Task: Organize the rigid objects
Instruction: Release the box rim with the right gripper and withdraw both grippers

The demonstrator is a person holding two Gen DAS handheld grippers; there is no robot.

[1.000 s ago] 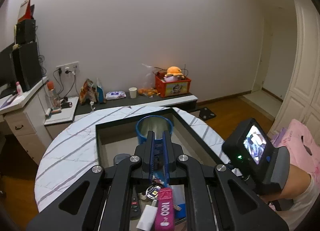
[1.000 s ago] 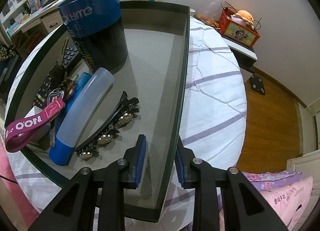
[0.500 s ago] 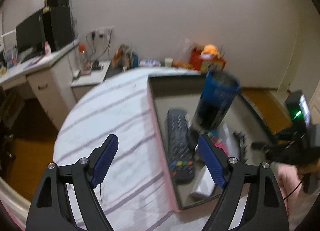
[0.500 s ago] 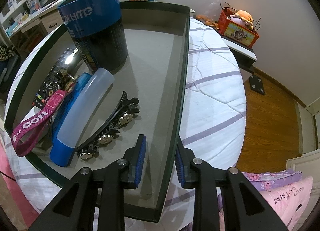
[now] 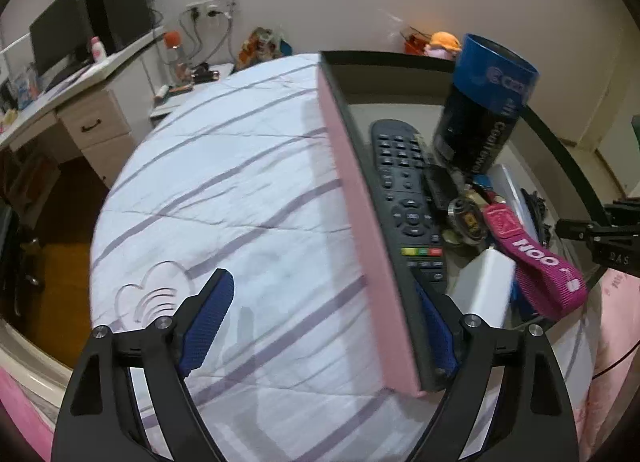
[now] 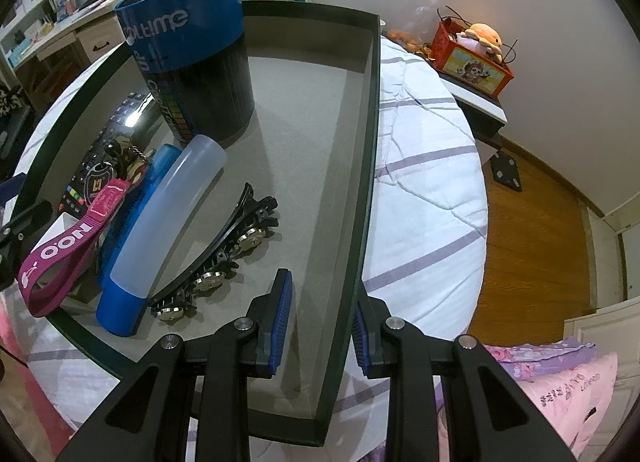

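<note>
Tray [image 6: 370, 166] right wall clamped by right gripper [image 6: 320, 322] fingers; left gripper [image 5: 320, 326] fingers wide, just opened (straddling left wall).

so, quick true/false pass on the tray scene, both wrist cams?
1. The blue canister stands upright in the tray. True.
2. The remote lies outside the tray. False: it lies inside, along the pink wall.
3. The right gripper straddles a tray wall. True.
4. The left gripper is shut on the magenta strap. False: its jaws have just been opening, astride the pink wall; the strap lies in the tray.
5. The hair clip lies beside the bottle. True.
</note>
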